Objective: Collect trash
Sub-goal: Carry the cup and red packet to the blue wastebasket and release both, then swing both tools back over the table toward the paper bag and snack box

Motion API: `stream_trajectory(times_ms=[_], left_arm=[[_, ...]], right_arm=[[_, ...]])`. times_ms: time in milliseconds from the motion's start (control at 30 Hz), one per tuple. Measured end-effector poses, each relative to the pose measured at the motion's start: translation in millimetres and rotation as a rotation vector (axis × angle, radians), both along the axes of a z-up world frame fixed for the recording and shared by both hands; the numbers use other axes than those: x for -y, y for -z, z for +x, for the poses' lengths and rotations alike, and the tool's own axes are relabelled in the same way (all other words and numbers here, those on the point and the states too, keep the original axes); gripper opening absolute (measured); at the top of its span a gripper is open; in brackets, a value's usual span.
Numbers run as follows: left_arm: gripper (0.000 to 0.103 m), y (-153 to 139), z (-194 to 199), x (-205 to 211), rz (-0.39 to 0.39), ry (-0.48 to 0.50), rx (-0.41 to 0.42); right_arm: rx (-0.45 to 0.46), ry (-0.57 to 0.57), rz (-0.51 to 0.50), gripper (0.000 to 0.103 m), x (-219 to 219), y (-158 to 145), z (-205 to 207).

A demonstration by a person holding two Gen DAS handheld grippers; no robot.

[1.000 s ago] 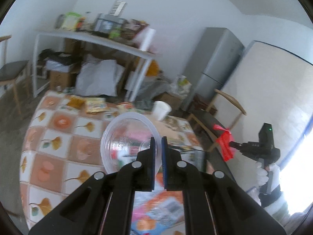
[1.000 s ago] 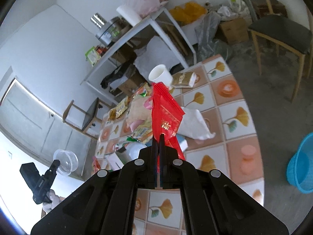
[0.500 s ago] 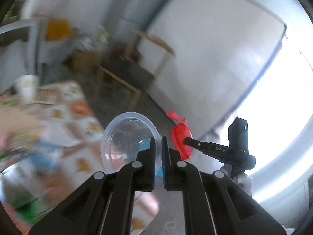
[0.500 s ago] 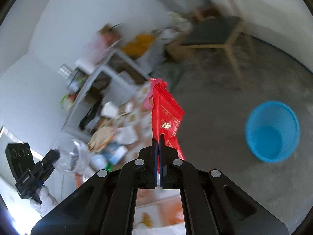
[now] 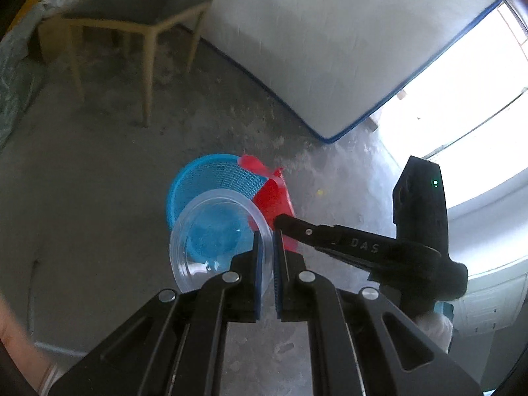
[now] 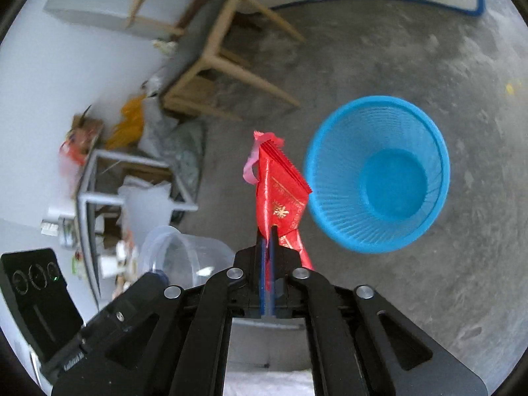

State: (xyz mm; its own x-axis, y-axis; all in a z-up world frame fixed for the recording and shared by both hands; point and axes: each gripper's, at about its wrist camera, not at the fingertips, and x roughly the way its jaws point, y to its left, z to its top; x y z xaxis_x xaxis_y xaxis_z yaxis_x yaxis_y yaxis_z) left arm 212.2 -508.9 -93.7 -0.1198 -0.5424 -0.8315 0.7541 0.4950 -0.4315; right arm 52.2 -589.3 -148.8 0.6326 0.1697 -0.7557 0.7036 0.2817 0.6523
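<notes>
Right wrist view showed the right gripper (image 6: 268, 231), jaws beginning to part around a red wrapper (image 6: 280, 191); blue basket (image 6: 376, 175) sat beyond, rightward, so the wrapper could miss. Left gripper (image 5: 266, 241) pinched a clear cup (image 5: 211, 237).

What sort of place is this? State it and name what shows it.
Probably a lived-in home room, part dining space, part storage. A wooden chair stands on the bare concrete floor, a mattress leans against the wall, and a blue waste basket sits on the floor.
</notes>
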Motion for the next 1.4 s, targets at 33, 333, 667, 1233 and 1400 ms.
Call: stream_trajectory(times_ms=[33, 333, 667, 1233, 1400], left_arm=[[0.009, 9, 2, 4, 0.001, -0.002, -0.009], [0.059, 27, 4, 36, -0.025, -0.039, 0.040], [0.061, -73, -32, -19, -0.196, -0.026, 0.152], [0.063, -157, -133, -413, -0.222, -0.368, 0.538], [0.062, -143, -152, -557, -0.267, -0.629, 0.583]], right_arm=[[-0.004, 0.011, 0.009, 0.008, 7, 8, -1], [-0.055, 0.105, -0.034, 0.036, 31, 31, -27], [0.016, 0.072, -0.183, 0.036, 13, -24, -53], [0.303, -0.481, -0.272, 0.045, -225, -140, -20], [0.412, -0.760, -0.167, 0.050, -340, -153, 33]])
